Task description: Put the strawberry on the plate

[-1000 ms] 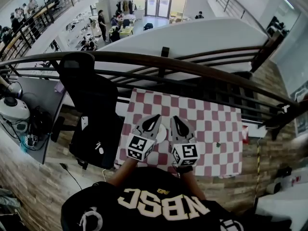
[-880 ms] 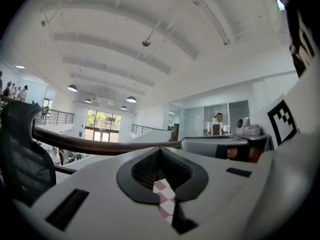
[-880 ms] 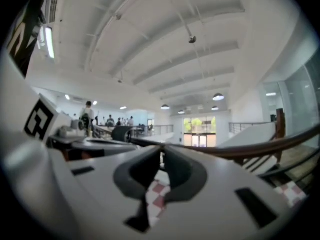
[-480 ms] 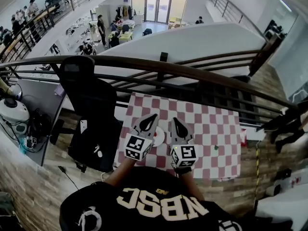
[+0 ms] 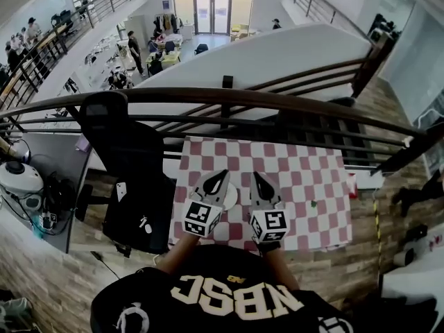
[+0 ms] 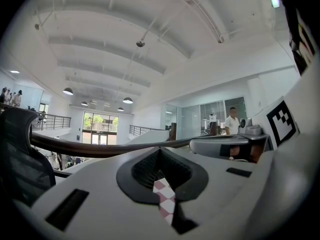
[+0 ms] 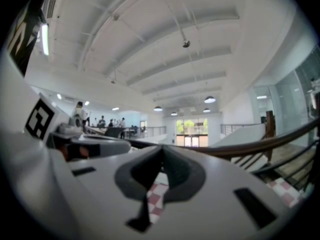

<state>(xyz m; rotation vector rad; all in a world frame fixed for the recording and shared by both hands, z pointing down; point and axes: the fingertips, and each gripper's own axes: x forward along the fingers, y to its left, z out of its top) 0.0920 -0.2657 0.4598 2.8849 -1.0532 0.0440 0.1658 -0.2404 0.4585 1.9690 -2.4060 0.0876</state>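
A small strawberry (image 5: 313, 203) with a green top lies on the red-and-white checked table (image 5: 298, 172), toward its right side. A white plate (image 5: 232, 195) sits near the table's front edge, partly hidden behind my left gripper (image 5: 223, 174). My right gripper (image 5: 257, 176) hovers just right of the plate, well left of the strawberry. Both grippers point away from me, side by side, with jaws shut and nothing between them. In the left gripper view the left gripper (image 6: 160, 151) shows only checked cloth under its tips. The right gripper (image 7: 161, 149) shows the same in its own view.
A dark wooden handrail (image 5: 229, 97) with metal bars runs just beyond the table's far edge. A black office chair (image 5: 132, 165) stands left of the table. A desk with equipment (image 5: 21, 179) is at far left. Brick-patterned floor surrounds the table.
The head view has shifted a little. Both grippers stay side by side over the table's front edge near the plate. The strawberry has not moved.
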